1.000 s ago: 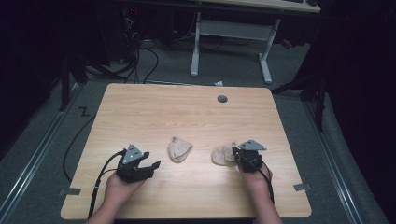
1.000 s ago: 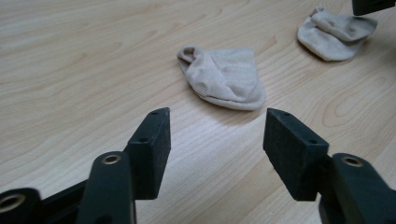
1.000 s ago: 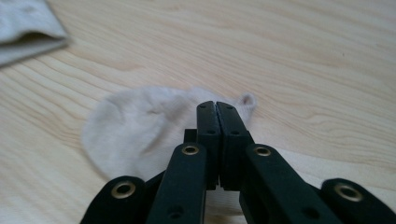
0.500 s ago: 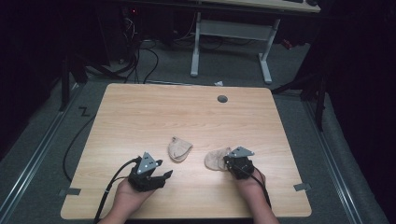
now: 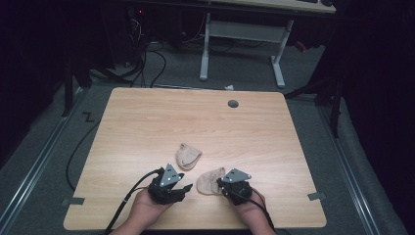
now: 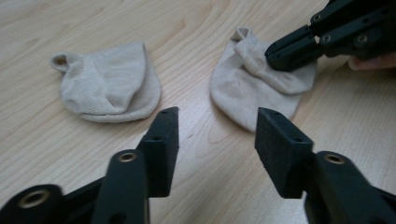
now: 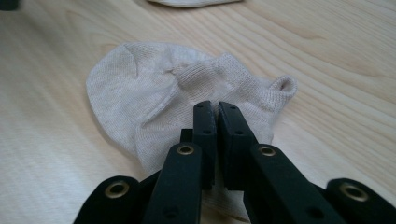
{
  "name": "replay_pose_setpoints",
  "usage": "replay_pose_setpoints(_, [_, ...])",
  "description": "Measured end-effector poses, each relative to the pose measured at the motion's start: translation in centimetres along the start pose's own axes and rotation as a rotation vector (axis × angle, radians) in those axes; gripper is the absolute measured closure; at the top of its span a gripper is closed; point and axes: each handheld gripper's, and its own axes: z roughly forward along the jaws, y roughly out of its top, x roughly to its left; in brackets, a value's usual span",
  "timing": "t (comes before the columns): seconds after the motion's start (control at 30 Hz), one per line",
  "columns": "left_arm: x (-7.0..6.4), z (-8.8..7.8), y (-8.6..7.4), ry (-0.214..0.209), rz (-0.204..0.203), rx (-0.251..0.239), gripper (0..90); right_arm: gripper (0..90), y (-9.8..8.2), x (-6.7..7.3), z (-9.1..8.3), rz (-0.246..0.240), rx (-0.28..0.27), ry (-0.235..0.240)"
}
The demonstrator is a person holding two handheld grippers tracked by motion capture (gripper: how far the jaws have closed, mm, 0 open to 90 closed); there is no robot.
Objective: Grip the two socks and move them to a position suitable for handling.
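Two small beige socks lie on the wooden table (image 5: 147,122). The left sock (image 5: 188,156) (image 6: 109,84) lies flat and untouched. My right gripper (image 5: 221,183) (image 7: 217,109) pinches a raised fold of the right sock (image 5: 209,182) (image 7: 140,93). Its jaws have just been opening slightly, a thin slit shows between them, and fabric is still caught at the tips (image 6: 271,56). My left gripper (image 5: 188,188) (image 6: 217,135) hovers open just short of the right sock (image 6: 252,88). Its jaws have just been closing, with only bare wood between them.
Both hands work close to the table's near edge (image 5: 195,227). A round cable hole (image 5: 233,104) sits near the far edge. Black cables trail off the front left (image 5: 122,208). A white desk frame (image 5: 240,34) stands on the floor beyond.
The right gripper has moved left and toward the near edge, dragging the right sock with it. The left gripper has moved right, closing in on that sock.
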Motion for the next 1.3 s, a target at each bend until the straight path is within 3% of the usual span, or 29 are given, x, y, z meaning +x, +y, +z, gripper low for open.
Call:
replay_pose_setpoints(0.1, [-0.3,0.3,0.0,-0.048,-0.026,0.001,66.1,84.9,0.1,1.3,-0.1,-0.032,-0.003,0.019])
replay_pose_setpoints(0.43, [-1.8,2.1,-0.8,-0.039,0.022,0.091,82.4,83.7,0.2,2.7,-0.2,-0.054,-0.002,0.03])
replay_pose_setpoints(0.53, [-2.2,2.6,-1.1,-0.029,0.043,0.129,83.2,81.3,0.2,2.7,-0.3,-0.053,0.0,0.022])
replay_pose_setpoints(0.67, [-2.1,2.6,-1.3,-0.034,0.046,0.117,83.3,74.8,0.5,3.3,-1.0,-0.064,-0.05,0.007])
replay_pose_setpoints(0.77, [-2.1,2.6,-1.3,-0.038,0.046,0.114,83.3,70.5,0.9,4.4,-1.5,-0.083,-0.089,0.043])
replay_pose_setpoints(0.83, [-2.0,2.6,-1.4,-0.044,0.045,0.111,83.3,67.3,0.9,5.1,-1.4,-0.096,-0.083,0.054])
replay_pose_setpoints(0.93, [-1.9,2.6,-1.4,-0.048,0.043,0.107,83.2,66.7,0.7,5.6,-0.7,-0.117,-0.038,0.021])
replay_pose_setpoints(1.03, [-1.9,2.6,-1.4,-0.052,0.048,0.106,82.7,69.5,0.5,5.3,-0.1,-0.094,-0.014,0.022])
replay_pose_setpoints(1.1, [-1.9,2.6,-1.5,-0.056,0.05,0.104,82.3,80.0,0.5,5.2,-0.1,-0.091,-0.013,0.027])
replay_pose_setpoints(1.17, [-1.9,2.6,-1.6,-0.057,0.054,0.097,81.6,86.3,0.6,5.1,-0.4,-0.093,-0.03,0.021])
replay_pose_setpoints(1.3, [-1.8,2.6,-1.6,-0.063,0.054,0.095,81.1,87.4,0.7,4.2,-1.8,-0.072,-0.079,-0.019])
